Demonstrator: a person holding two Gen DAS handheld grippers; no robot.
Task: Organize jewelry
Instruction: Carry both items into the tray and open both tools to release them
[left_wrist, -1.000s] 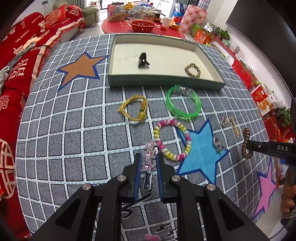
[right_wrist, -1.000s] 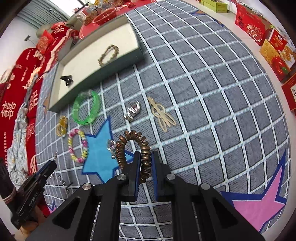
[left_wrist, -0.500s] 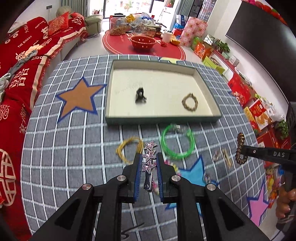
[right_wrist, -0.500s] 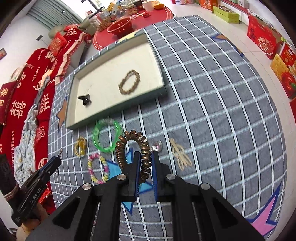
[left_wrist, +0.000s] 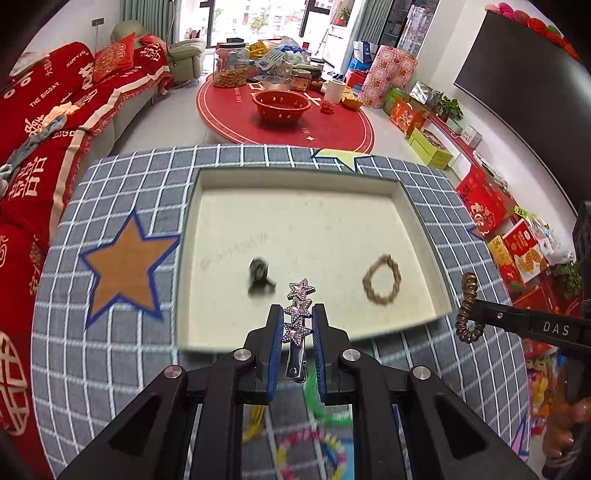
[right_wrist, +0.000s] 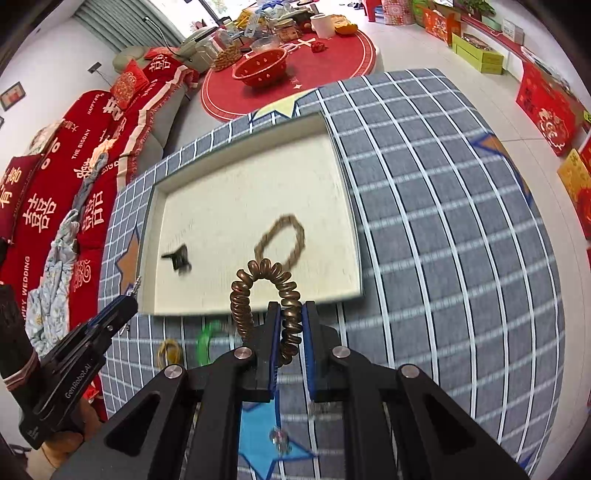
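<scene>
My left gripper (left_wrist: 297, 326) is shut on a star hair clip (left_wrist: 298, 308) with pink rhinestone stars, held above the near rim of the tray (left_wrist: 280, 338). My right gripper (right_wrist: 290, 321) is shut on a bronze coil hair tie (right_wrist: 258, 291), held just short of the tray's near rim (right_wrist: 258, 308); it also shows at the right of the left wrist view (left_wrist: 467, 310). Inside the cream tray lie a black clip (left_wrist: 260, 277) and a beaded bracelet (left_wrist: 382, 279). The left gripper shows at the lower left of the right wrist view (right_wrist: 110, 317).
A green bangle (right_wrist: 204, 341) and a yellow cord (right_wrist: 168, 350) lie on the grey checked cloth (right_wrist: 443, 221) before the tray, with a silver piece (right_wrist: 279, 439) on a blue star. A red sofa (left_wrist: 40, 122) stands left; boxes (left_wrist: 517, 243) line the right.
Both grippers have moved forward toward the tray with their pieces held. The loose jewelry on the cloth has slipped below and behind the fingers.
</scene>
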